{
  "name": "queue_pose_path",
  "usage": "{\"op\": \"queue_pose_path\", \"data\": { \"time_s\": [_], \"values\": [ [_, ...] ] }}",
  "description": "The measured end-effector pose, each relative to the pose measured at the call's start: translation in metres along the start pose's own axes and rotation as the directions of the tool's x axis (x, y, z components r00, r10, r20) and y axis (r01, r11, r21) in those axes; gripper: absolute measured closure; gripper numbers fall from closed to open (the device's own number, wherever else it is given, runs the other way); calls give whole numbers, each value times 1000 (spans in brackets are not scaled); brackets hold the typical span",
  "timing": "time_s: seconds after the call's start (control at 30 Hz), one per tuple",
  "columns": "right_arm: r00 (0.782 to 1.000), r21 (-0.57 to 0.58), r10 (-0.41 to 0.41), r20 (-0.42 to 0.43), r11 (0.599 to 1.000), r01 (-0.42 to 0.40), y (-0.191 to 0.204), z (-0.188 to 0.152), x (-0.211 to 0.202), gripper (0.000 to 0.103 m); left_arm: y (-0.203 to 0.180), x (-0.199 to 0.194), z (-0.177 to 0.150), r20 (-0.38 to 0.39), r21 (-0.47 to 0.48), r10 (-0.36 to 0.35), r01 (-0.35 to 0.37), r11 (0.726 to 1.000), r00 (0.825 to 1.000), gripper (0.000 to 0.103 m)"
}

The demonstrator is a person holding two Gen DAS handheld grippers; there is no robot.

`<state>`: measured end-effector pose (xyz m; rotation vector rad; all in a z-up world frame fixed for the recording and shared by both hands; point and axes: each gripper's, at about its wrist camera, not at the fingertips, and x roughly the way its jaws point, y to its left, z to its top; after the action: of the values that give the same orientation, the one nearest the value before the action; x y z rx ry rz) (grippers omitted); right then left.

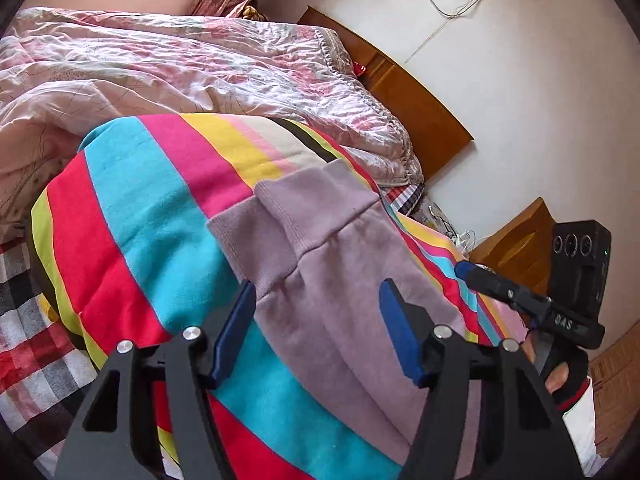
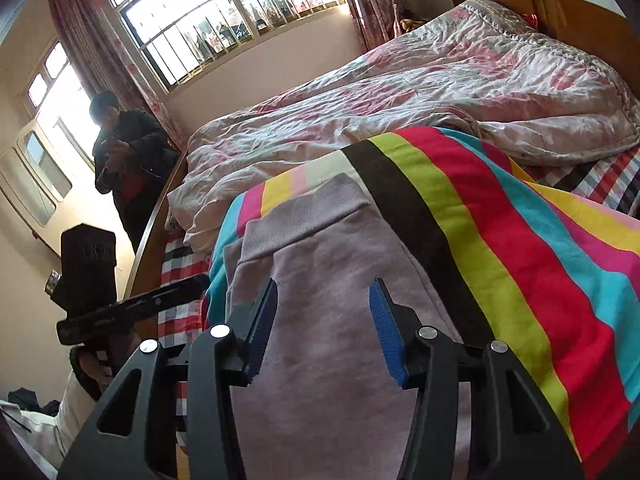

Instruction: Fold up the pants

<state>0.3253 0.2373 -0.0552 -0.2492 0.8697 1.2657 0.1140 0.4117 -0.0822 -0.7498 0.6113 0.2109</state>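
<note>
Lilac sweatpants (image 1: 340, 280) lie on a rainbow-striped blanket (image 1: 152, 208) on the bed, with two ribbed cuffs (image 1: 304, 216) at the far end. My left gripper (image 1: 316, 292) is open and empty, its blue-padded jaws held just above the pants. My right gripper (image 2: 324, 292) is also open and empty above the same pants (image 2: 320, 280). The right gripper also shows at the right of the left wrist view (image 1: 464, 268). The left gripper shows at the left of the right wrist view (image 2: 200, 284).
A crumpled pink floral duvet (image 1: 180, 68) covers the far half of the bed. A wooden headboard (image 1: 420, 96) and nightstand (image 1: 520, 240) stand by the wall. A checked sheet (image 1: 28, 320) lies under the blanket. A person (image 2: 124, 160) stands near the window (image 2: 216, 16).
</note>
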Motion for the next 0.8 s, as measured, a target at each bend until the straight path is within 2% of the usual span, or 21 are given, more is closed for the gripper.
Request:
{"op": "queue_pose_path", "data": {
  "time_s": [0.1,0.17,0.3,0.37,0.5,0.57,0.67,0.77,0.8],
  "values": [
    [997,-150,-76,-26,986,71,49,-44,-10,64,-3,16,2,-27,8,19,-19,1000,999,45],
    [996,-188,-80,-48,980,70,69,-71,-15,66,-4,25,5,-42,5,3,-2,1000,999,50],
    [982,-256,-170,-86,956,144,92,-115,-16,70,-4,39,7,-77,1,14,-14,1000,997,54],
    [961,-276,-258,-99,935,223,93,-126,-12,75,-1,43,8,-84,-15,22,-24,1000,996,57],
    [935,-314,-333,-122,907,281,93,-144,-5,77,5,44,9,-77,-47,13,-17,999,997,60],
    [929,-334,-351,-116,895,296,98,-148,-4,77,5,41,8,-75,-56,11,-15,998,997,59],
    [890,-397,-446,-94,837,377,100,-154,1,84,2,43,4,-89,-43,24,-28,999,996,60],
    [886,-415,-457,-71,822,391,102,-158,-1,89,2,47,4,-96,-46,34,-39,998,995,60],
    [889,-409,-453,-65,825,391,102,-159,-2,94,3,48,5,-95,-53,32,-37,998,995,60]
  ]
}}
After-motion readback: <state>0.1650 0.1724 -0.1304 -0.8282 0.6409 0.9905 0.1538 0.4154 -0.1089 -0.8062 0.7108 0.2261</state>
